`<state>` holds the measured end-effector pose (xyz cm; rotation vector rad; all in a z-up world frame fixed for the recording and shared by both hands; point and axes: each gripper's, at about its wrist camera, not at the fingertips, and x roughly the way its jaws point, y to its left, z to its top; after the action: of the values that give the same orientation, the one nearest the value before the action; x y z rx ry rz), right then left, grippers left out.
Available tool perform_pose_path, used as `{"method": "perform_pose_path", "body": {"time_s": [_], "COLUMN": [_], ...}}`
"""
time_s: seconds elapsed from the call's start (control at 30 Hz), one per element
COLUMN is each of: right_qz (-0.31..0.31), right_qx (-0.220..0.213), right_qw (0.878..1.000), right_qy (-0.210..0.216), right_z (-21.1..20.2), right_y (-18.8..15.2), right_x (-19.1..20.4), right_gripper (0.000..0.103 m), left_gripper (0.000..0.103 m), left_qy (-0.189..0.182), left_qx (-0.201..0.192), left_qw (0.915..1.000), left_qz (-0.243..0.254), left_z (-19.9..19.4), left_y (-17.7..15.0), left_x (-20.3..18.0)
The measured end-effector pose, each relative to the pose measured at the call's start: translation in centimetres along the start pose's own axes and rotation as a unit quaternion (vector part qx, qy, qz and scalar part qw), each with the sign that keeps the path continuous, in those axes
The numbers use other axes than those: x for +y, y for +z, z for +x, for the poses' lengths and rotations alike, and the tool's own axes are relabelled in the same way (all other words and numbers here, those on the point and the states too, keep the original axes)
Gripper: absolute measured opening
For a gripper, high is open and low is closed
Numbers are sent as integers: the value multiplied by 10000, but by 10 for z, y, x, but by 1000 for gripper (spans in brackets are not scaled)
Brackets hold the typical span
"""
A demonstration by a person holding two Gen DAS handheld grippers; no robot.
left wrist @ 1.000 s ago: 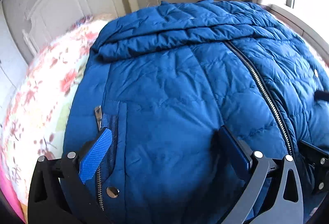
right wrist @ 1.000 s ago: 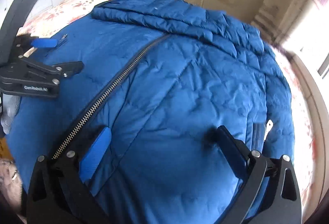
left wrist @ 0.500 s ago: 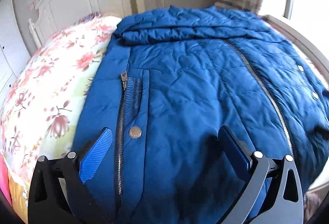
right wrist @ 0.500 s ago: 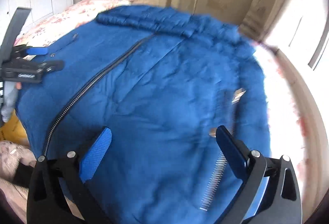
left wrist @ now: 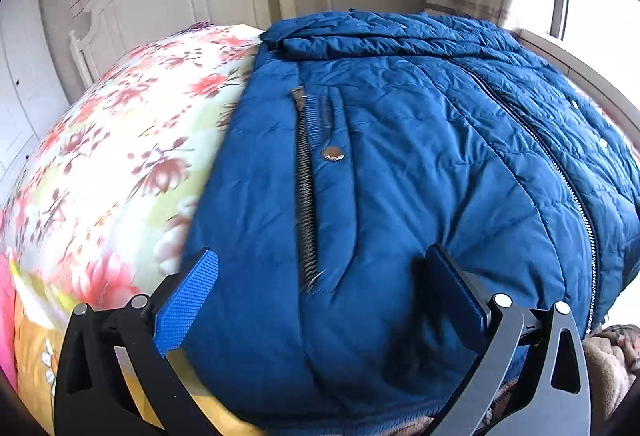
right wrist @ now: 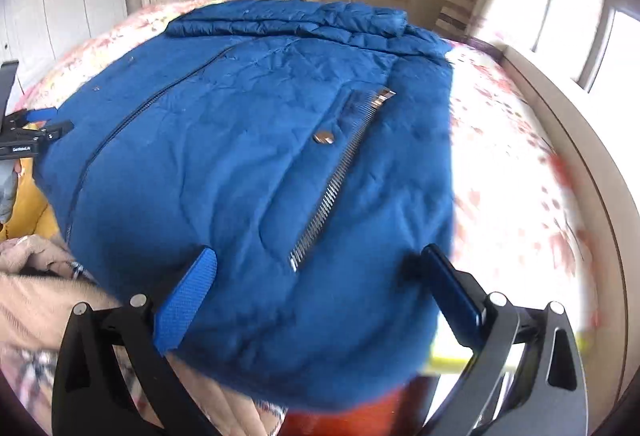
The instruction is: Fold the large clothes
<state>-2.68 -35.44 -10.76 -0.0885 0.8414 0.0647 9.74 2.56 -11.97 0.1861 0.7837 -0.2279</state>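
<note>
While spread front-up across the floral-print bedspread (left wrist: 120, 140), fills the centre of both views: large blue quilted down jacket (left wrist: 400, 164), hood or collar bunched at upper centre, hem at the bottom. Left gripper (left wrist: 320, 300) at the hem near the left pocket zip (left wrist: 306, 196), fingers wide apart, holding nothing. Right gripper (right wrist: 320, 292) likewise spread and empty by the right pocket zip (right wrist: 336, 184). Best done, probably: pinch both hem corners deep, catching both layers; lift together; carry evenly toward the collar, keeping the slippery padding from sliding.
</note>
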Motion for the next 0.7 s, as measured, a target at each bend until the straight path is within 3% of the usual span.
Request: {"method": "perform_pose_path", "body": {"time_s": [0.13,0.2,0.23,0.33,0.43,0.53,0.7], "right_qz": [381,730,947,1202,1343,1284,1273], "right_qx": [-92,-309,-288,-340,-373,-254,-249], "right_qw": [9992,9965,9932,9876,9833,9855,9856], "right_qy": [7,258,617,950,1174,1083,1087], "right_z": [-16,-28,-31,-32,-25,-15,-7], "right_y": [-32,-54,-64,-81,-84,-78,-74], "right_x": [-19,-32,-37,-42,-43,-35,-37], "right_gripper": [99,88,84,83,79,73,72], "left_gripper": [99,99,99,99,99,99,99], "left_qy": [110,-46,-141,-352,-406,-384,-741], "left_qx": [-59,-27,-14,-48,-69,76,193], "left_qw": [9999,9997,9994,9986,9987,9987,9914], "left_qz": [-52,-235,-331,-380,-292,-339,-1064], "left_z": [-7,-7,-8,-12,-17,-18,-9], "left_y": [-6,-10,-14,-25,-35,-45,-65], "left_x": [12,19,23,26,27,30,56]}}
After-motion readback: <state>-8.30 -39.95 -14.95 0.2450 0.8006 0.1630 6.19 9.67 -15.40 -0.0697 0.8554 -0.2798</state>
